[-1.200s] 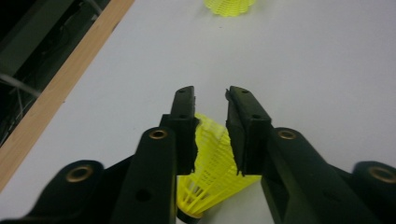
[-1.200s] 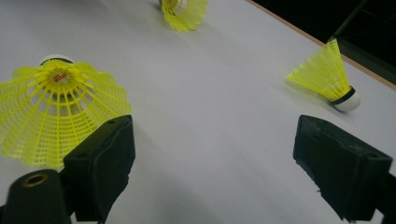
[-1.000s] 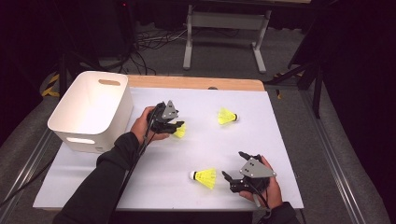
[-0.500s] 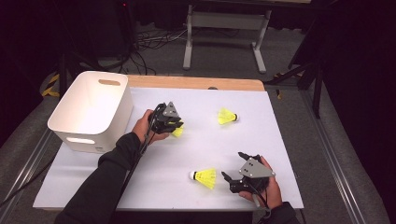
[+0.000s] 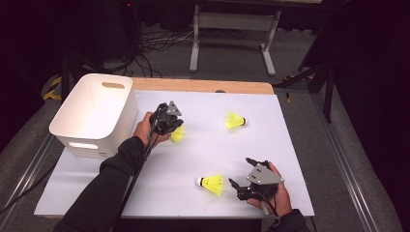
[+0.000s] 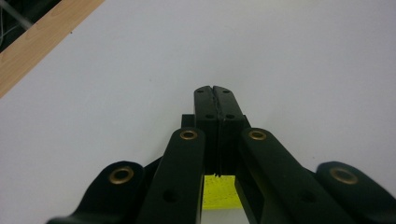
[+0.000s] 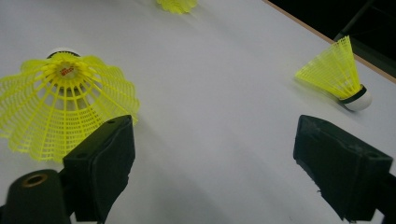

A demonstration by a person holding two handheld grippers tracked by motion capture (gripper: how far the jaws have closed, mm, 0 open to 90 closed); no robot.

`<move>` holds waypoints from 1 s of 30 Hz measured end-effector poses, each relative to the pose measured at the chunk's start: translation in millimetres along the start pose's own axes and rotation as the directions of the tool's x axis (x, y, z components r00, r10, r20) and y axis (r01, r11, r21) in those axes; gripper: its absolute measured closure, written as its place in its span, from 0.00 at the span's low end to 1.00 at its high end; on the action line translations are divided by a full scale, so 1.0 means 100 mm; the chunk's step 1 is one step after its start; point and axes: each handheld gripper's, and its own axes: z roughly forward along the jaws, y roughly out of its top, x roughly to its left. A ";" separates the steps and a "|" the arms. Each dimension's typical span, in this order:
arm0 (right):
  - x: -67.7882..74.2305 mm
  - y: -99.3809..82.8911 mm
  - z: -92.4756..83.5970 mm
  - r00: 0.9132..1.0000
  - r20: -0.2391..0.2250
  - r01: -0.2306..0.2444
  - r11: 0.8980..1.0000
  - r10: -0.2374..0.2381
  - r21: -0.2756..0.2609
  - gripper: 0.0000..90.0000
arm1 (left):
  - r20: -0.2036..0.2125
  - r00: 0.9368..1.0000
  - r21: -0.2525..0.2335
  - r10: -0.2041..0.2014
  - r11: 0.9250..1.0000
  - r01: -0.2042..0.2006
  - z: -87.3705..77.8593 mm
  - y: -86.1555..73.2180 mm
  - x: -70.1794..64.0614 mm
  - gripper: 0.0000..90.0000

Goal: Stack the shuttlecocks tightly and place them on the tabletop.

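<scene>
Yellow shuttlecock [image 5: 178, 134] mostly hidden under left gripper [image 5: 168, 119], jaws just closed, pinching its skirt edge, right gripper [image 5: 240, 185] rested low, jaws wide apart, holding nothing, near shuttlecock [image 5: 212, 183] beside it.

The bin [image 5: 92, 113] stands at the left edge of the table [image 5: 290, 145]. Just to the right of the bin lies one shuttlecock [image 5: 178, 134], under the left tool [image 5: 170, 126]. Farther right of the bin — about level with that one, well apart from it — lies a second shuttlecock [image 5: 235, 121]. The third shuttlecock [image 5: 212, 183] lies right of the bin and nearer the person (close to the table's front edge), with the right tool [image 5: 241, 176] just beside it on the side away from the bin.
</scene>
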 end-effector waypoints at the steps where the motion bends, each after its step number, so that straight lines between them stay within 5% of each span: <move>1: 0.00 0.00 0.00 1.000 0.000 0.000 1.000 0.000 0.000 0.15 | 0.000 1.000 0.000 0.000 1.000 0.000 0.00 0.00 0.00 1.00; 5: 0.01 0.00 0.01 1.000 -0.003 0.000 1.000 0.000 0.002 0.15 | -0.018 1.000 0.015 -0.019 1.000 0.019 -0.02 -0.02 0.04 1.00; 8: 0.01 0.01 0.01 1.000 -0.003 0.003 1.000 -0.003 0.002 0.15 | -0.012 1.000 -0.023 -0.023 0.999 0.022 -0.01 -0.03 0.03 1.00; 12: 0.01 0.00 0.01 1.000 -0.003 0.002 1.000 -0.002 0.005 0.15 | -0.026 0.999 -0.052 -0.022 0.998 0.020 -0.03 -0.01 0.01 0.83; 15: 0.01 0.00 0.01 1.000 -0.003 0.001 1.000 -0.001 0.003 0.15 | -0.035 0.999 -0.052 -0.033 0.998 0.032 -0.07 -0.01 0.02 0.60; 16: 0.01 0.00 0.01 1.000 -0.003 0.001 1.000 -0.001 0.003 0.15 | -0.009 0.999 -0.048 -0.036 0.998 0.035 -0.09 -0.02 0.02 0.60; 17: 0.00 0.00 0.00 1.000 -0.003 0.001 1.000 -0.001 0.001 0.15 | 0.002 1.000 -0.034 -0.025 0.999 0.025 -0.10 -0.03 0.01 0.50; 20: 0.00 0.00 0.01 1.000 -0.006 0.001 1.000 -0.001 0.004 0.15 | -0.008 1.000 0.054 0.016 0.998 -0.015 -0.07 -0.06 -0.01 0.43; 24: 0.02 0.01 0.01 1.000 -0.007 0.009 1.000 -0.009 0.006 0.15 | -0.018 1.000 0.087 0.005 0.996 -0.003 0.00 -0.09 0.02 0.50; 30: 0.03 0.01 0.01 1.000 -0.006 0.014 1.000 -0.014 0.012 0.15 | -0.022 1.000 0.080 0.021 0.997 -0.019 0.04 -0.07 0.02 0.88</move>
